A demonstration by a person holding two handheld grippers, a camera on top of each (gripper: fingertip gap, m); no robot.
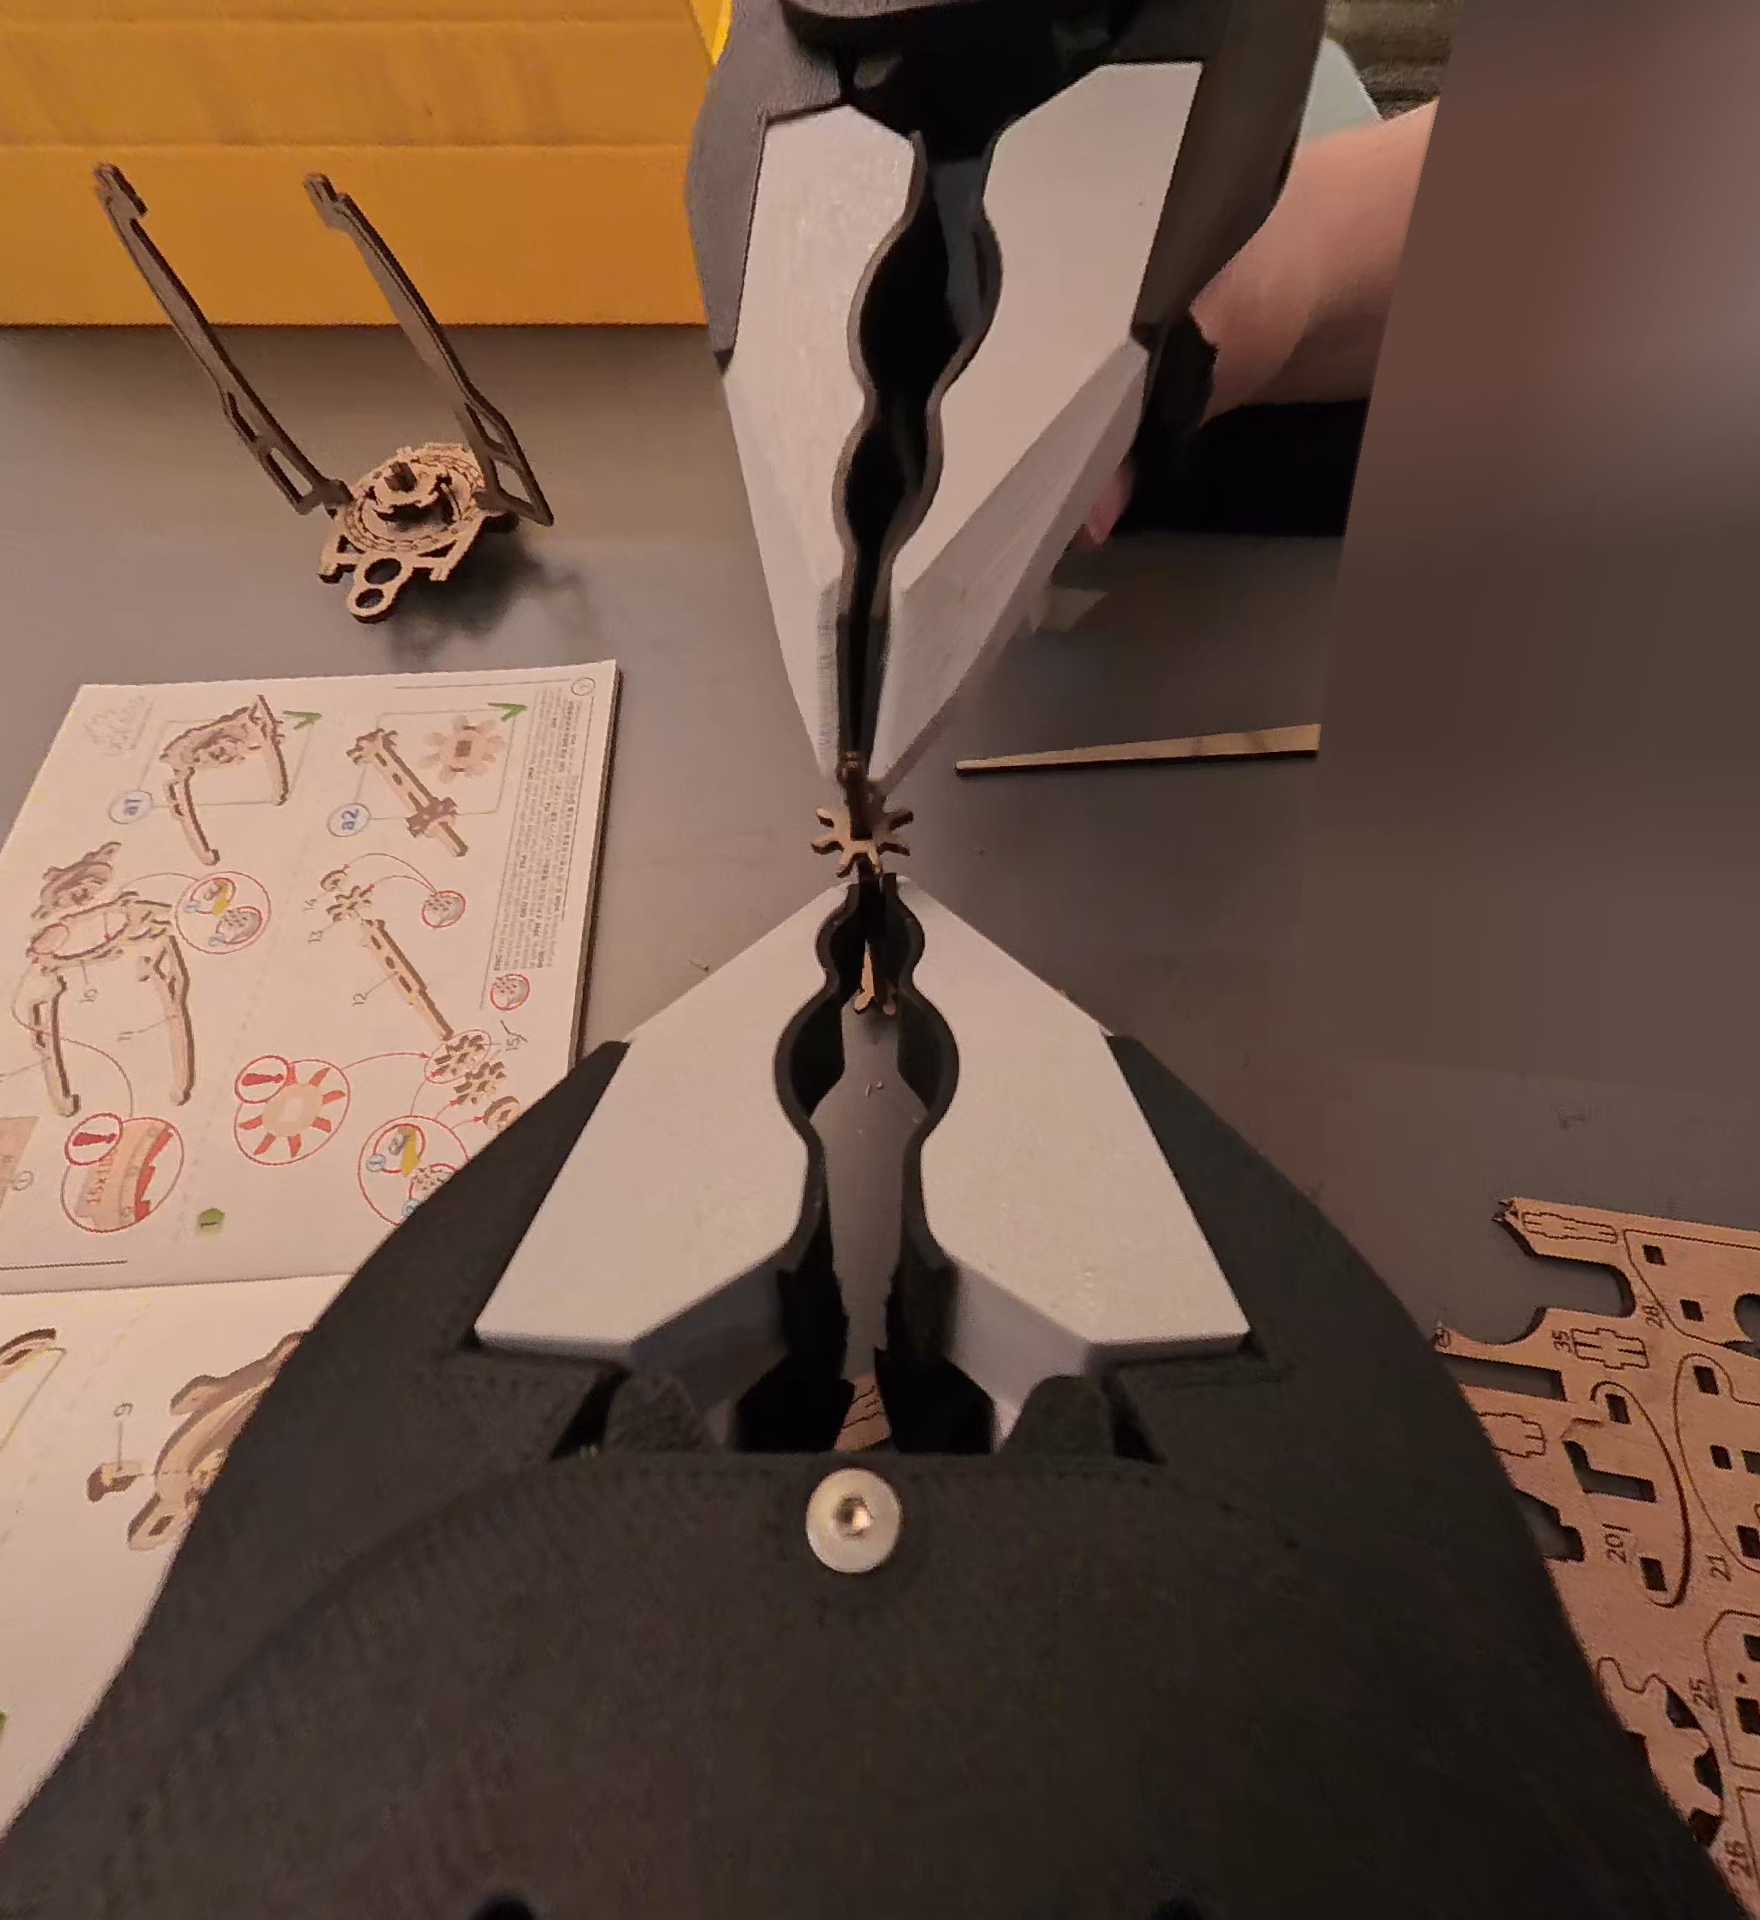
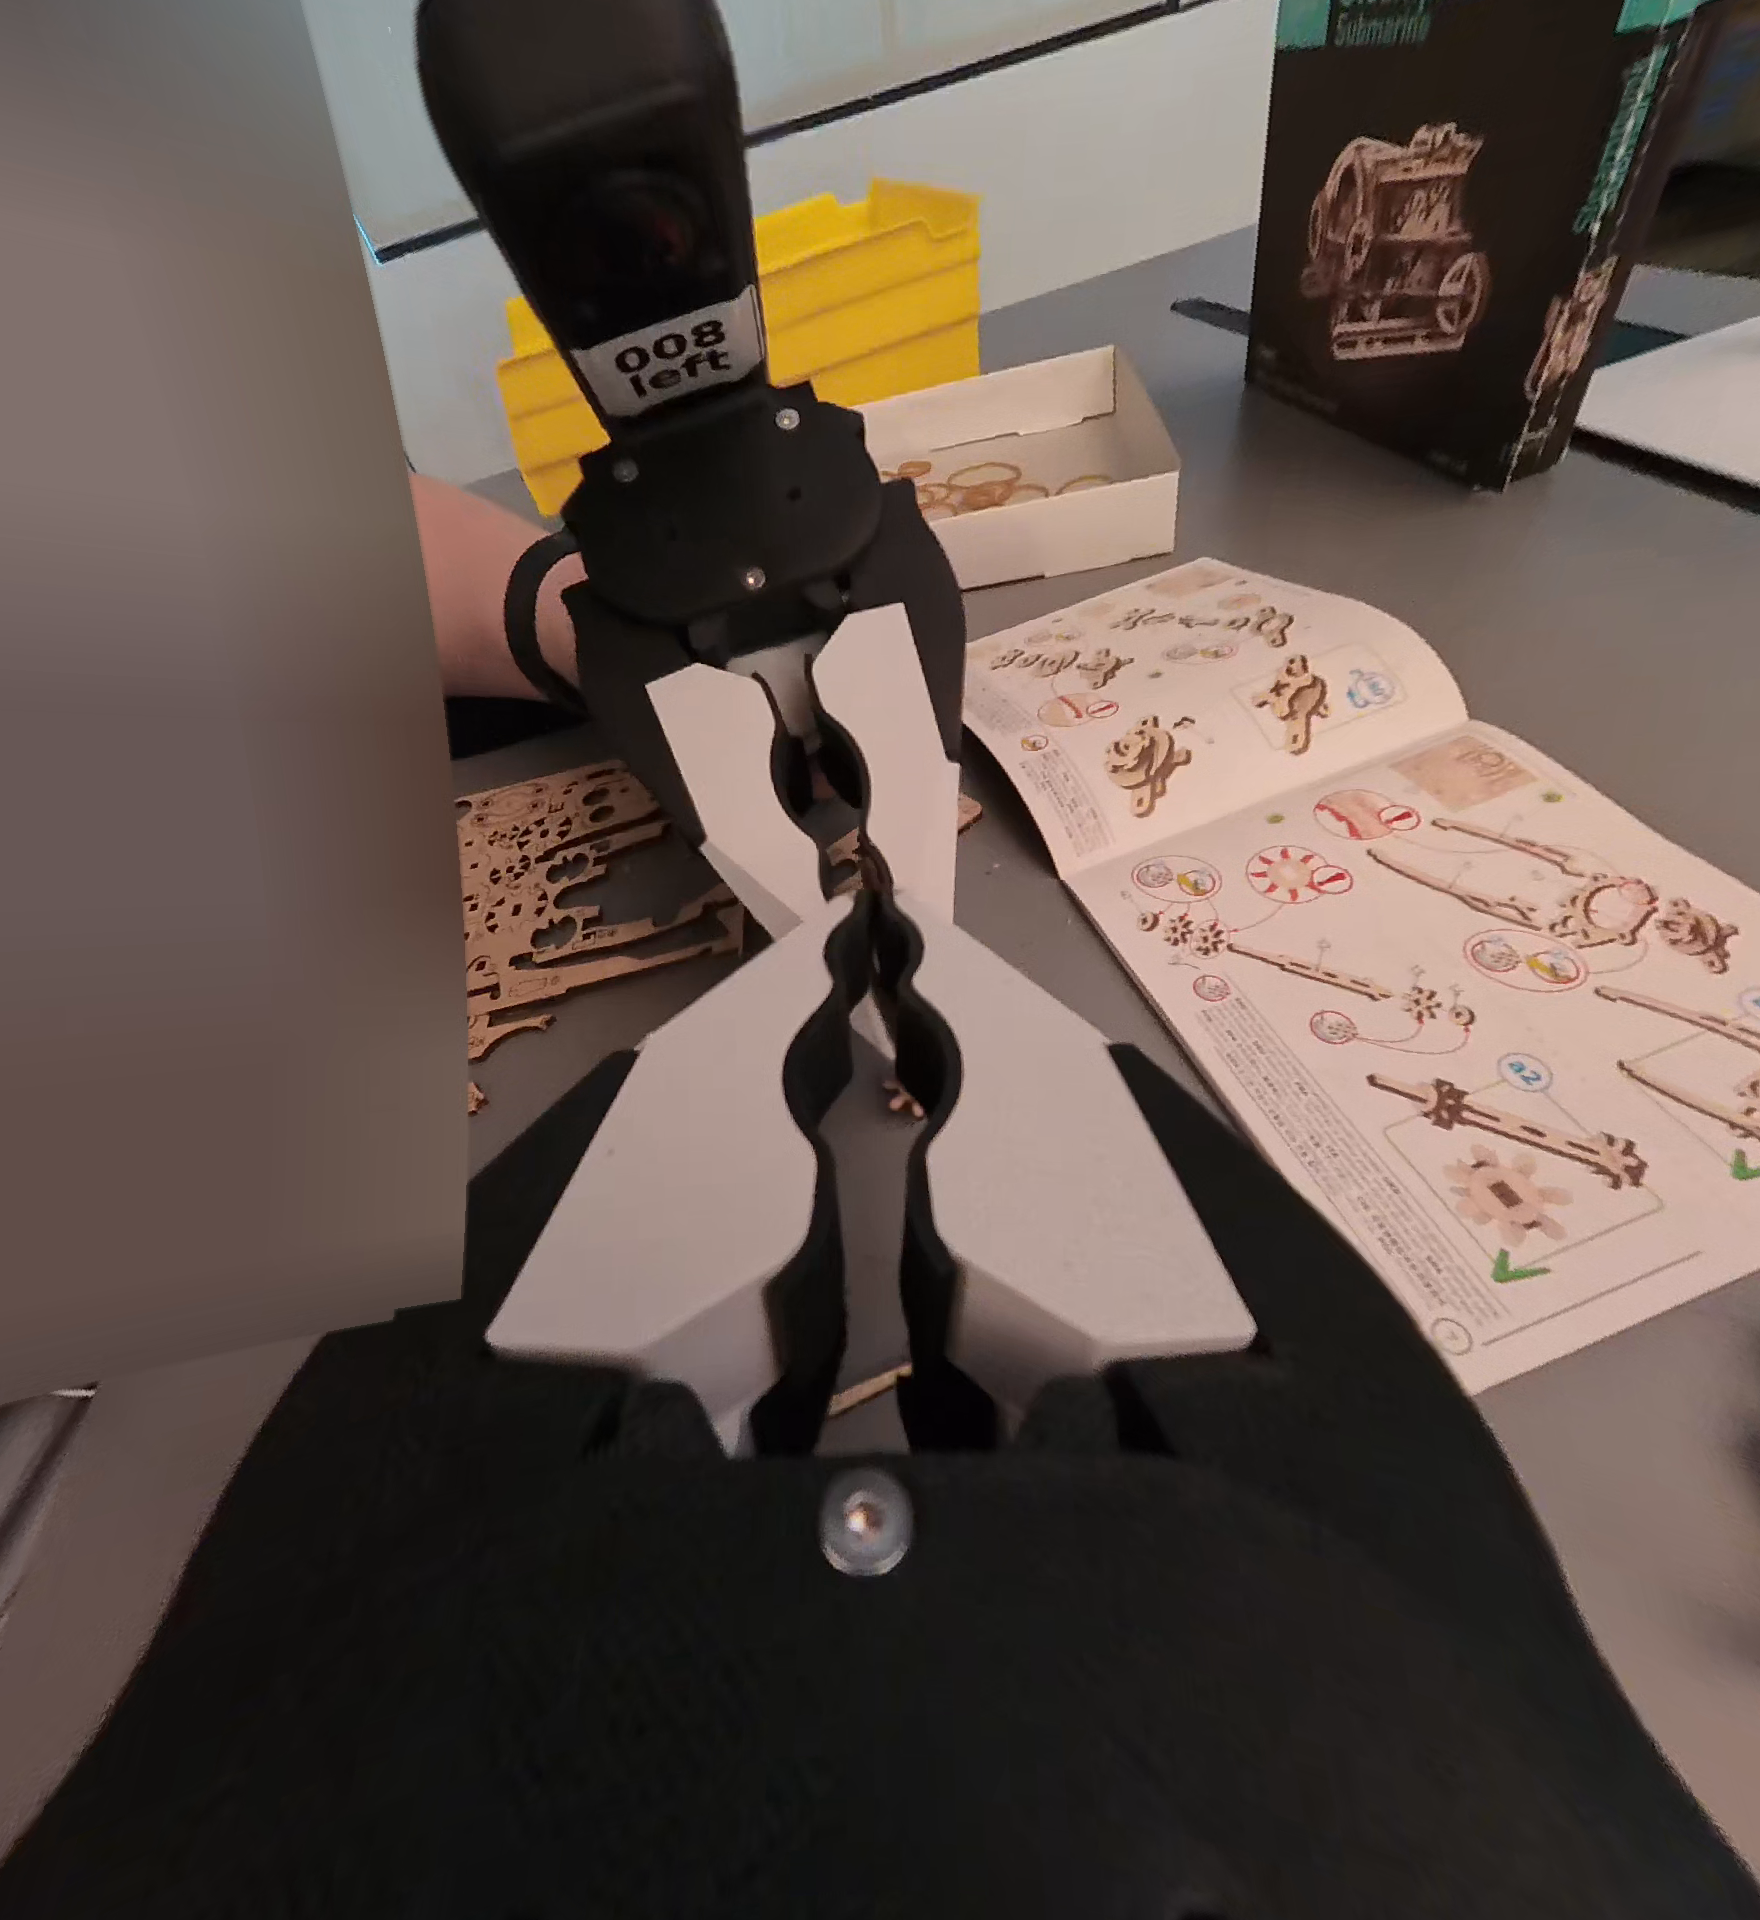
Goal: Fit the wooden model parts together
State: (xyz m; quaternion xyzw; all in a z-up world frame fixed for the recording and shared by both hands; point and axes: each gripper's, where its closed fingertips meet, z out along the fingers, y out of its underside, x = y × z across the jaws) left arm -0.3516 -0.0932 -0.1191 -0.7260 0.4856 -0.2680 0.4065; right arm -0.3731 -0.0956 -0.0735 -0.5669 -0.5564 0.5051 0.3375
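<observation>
Wooden model parts: thin axle strip (image 1: pixel 863 831) with a small toothed gear (image 1: pixel 861 833) on it, held in the air between the two gripper tips, above the grey surface (image 1: pixel 1219 987). Nearest in the left wrist view, left gripper (image 1: pixel 863 902), clenched on the near end of the strip, white fingers (image 1: pixel 710 1143) drawn close, a second small gear (image 1: pixel 874 987) visible in the wavy gap behind the tips. Just beyond the toothed gear, right gripper (image 1: pixel 853 764), pointing down from above, clenched on the far end of the strip. In the right wrist view, right gripper (image 2: pixel 871 896) again pinched tight at its tips, meeting the left gripper (image 2: pixel 878 868) tip to tip; strip mostly hidden there.

Flat on the surface to the left, open instruction booklet (image 1: pixel 263 935). At the lower right, laser-cut plywood sheet (image 1: pixel 1686 1558) with parts punched out. Just past the right gripper, a thin plywood edge (image 1: pixel 1136 750) lying flat. Farther back on the left, partly built wooden assembly (image 1: pixel 377 499) with two long arms tilted upward. Behind it, yellow bin (image 1: pixel 315 156) at the far edge.

From the right wrist view, farther off: shallow white box (image 2: pixel 1063 457) with loose wooden rings inside, near the yellow bin (image 2: pixel 855 291). Dark product box (image 2: pixel 1427 239) standing upright at the far right. A person's hand (image 2: pixel 471 603) on the left gripper's handle.
</observation>
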